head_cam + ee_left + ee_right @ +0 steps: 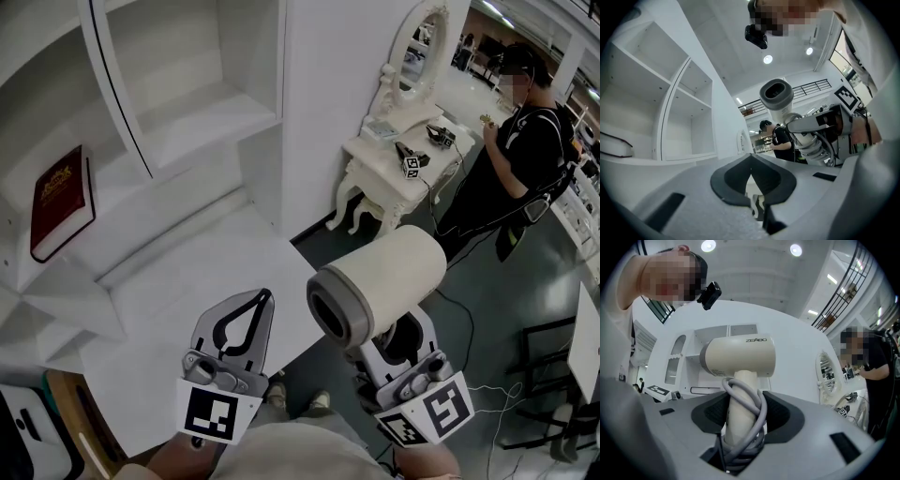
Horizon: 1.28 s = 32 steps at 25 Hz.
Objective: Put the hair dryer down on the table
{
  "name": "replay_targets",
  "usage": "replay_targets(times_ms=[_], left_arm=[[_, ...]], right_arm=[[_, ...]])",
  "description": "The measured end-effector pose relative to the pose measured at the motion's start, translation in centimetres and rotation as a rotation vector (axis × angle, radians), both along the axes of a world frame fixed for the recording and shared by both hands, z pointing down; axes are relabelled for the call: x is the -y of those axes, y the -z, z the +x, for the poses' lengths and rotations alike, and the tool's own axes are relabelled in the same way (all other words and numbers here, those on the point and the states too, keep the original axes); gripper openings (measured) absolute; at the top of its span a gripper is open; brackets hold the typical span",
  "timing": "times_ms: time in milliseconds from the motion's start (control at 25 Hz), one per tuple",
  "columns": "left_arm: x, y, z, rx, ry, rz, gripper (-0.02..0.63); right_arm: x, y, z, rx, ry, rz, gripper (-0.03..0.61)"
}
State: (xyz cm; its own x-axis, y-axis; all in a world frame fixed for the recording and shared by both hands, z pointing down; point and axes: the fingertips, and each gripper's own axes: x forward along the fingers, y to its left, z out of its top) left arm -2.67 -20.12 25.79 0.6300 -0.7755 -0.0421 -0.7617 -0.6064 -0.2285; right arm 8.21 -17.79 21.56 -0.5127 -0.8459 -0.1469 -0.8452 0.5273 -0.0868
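The cream hair dryer (380, 281) is in the air at centre right of the head view, one round end facing the camera, just off the edge of the white table (169, 309) to its left. I judge nothing is set down yet: carrying it across, lowering and letting go are all left. My right gripper (401, 345) pinches its handle, jaws wide around the handle and the wound grey cord (757, 413). My left gripper (265, 298) hovers over the table, tips pressed together, empty.
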Motion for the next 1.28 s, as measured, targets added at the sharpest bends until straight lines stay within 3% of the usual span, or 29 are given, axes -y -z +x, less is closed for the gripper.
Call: replay_targets(times_ms=[200, 400, 520, 760, 1280], left_arm=[[3.6, 0.9, 0.4, -0.004, 0.026, 0.067, 0.012], [8.3, -2.5, -0.2, 0.025, 0.129, 0.01, 0.012], [10.5, -6.1, -0.5, 0.002, 0.155, -0.027, 0.012], [13.5, -14.6, -0.3, -0.102, 0.113, -0.101, 0.012], [17.5, -33.0, 0.8, -0.048, 0.152, -0.203, 0.011]], right_arm=[[4.6, -0.2, -1.1, -0.084, 0.027, -0.013, 0.207], [9.6, -4.4, -2.1, -0.085, 0.032, -0.106, 0.206], [12.2, -8.4, -2.4, -0.115, 0.007, -0.159, 0.206], [16.3, -18.7, -2.6, -0.139, -0.016, -0.315, 0.206], [19.3, -40.6, 0.6, -0.198, -0.099, -0.639, 0.206]])
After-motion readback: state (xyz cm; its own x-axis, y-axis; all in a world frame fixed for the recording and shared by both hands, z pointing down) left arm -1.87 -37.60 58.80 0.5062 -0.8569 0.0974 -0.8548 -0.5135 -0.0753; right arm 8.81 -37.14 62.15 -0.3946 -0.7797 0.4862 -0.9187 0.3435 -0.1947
